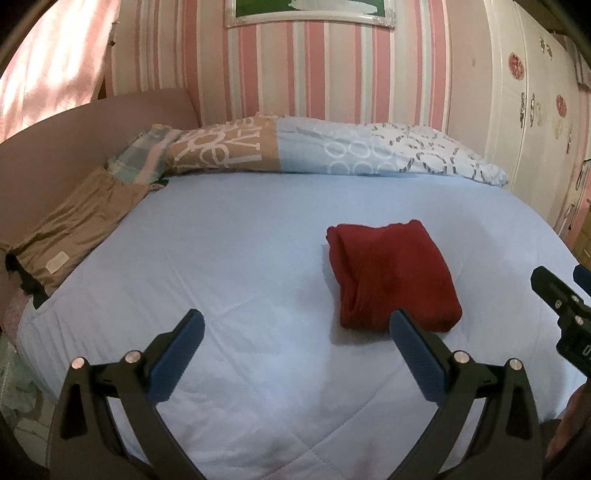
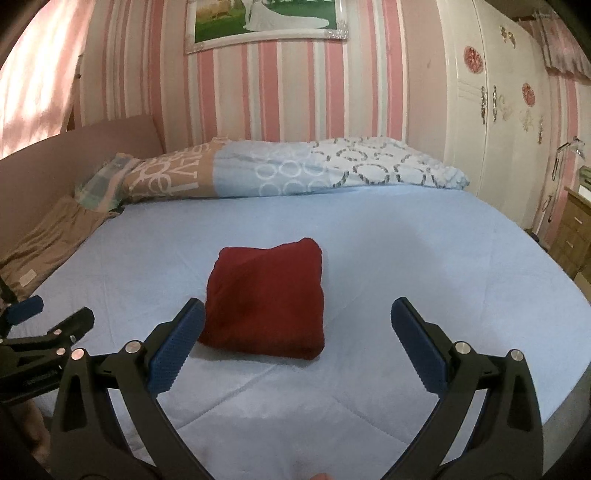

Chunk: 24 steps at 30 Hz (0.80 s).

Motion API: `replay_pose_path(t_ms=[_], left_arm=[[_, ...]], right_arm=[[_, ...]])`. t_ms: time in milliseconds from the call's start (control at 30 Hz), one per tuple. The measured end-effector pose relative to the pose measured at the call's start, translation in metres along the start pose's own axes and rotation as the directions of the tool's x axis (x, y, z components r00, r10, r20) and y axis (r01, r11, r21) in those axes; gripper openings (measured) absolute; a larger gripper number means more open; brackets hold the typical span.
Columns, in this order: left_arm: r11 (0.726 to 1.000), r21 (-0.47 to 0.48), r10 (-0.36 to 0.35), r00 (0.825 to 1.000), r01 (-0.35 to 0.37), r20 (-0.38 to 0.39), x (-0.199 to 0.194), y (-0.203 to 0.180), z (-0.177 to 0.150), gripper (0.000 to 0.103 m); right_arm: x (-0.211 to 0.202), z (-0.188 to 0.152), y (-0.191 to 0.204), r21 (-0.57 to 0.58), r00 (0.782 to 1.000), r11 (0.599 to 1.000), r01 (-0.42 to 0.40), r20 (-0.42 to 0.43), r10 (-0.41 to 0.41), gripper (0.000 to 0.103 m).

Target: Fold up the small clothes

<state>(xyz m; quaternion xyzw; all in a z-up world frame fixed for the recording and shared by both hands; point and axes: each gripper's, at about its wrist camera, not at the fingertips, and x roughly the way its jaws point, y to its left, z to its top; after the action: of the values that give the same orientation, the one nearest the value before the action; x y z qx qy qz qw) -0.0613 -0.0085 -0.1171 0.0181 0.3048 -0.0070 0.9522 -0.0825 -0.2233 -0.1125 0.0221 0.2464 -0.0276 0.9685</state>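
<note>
pink striped wall (image 2: 295, 96) with a framed picture (image 2: 264, 22); bed (image 2: 424, 240) in pale blue, patterned pillows (image 2: 288, 170) at its far edge, white wardrobe (image 2: 491, 122) to the right.

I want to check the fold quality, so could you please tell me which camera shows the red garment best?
The right wrist view: the folded red garment lies near centre, almost whole, with only its near-left corner behind a fingertip. In the left wrist view it sits off to the right, and a fingertip covers part of its near edge.
</note>
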Motion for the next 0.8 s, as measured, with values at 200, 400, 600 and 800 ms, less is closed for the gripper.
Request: replay_pose_path(t_ms=[200,400,600,800], left_arm=[[1.000,0.001,-0.008,1.000,0.008,0.017,-0.008,-0.002,0.002,0.101],[1.000,0.014,-0.003,0.999,0.002,0.035,-0.014,-0.006,0.005,0.101],[1.000,0.013,-0.017,0.999,0.016,0.037,-0.017,-0.007,0.010,0.101],[1.000,0.009,-0.015,0.999,0.015,0.040,-0.018,-0.007,0.013,0.101]], right_arm=[[0.000,0.003,-0.003,0.007,1.000,1.000,0.004,0.003,-0.004,0.100],[-0.001,0.006,-0.005,0.011,1.000,1.000,0.009,0.010,-0.009,0.100],[0.001,0.008,-0.006,0.005,1.000,1.000,0.011,0.009,-0.011,0.100],[0.000,0.007,-0.003,0.003,1.000,1.000,0.014,0.006,-0.014,0.100]])
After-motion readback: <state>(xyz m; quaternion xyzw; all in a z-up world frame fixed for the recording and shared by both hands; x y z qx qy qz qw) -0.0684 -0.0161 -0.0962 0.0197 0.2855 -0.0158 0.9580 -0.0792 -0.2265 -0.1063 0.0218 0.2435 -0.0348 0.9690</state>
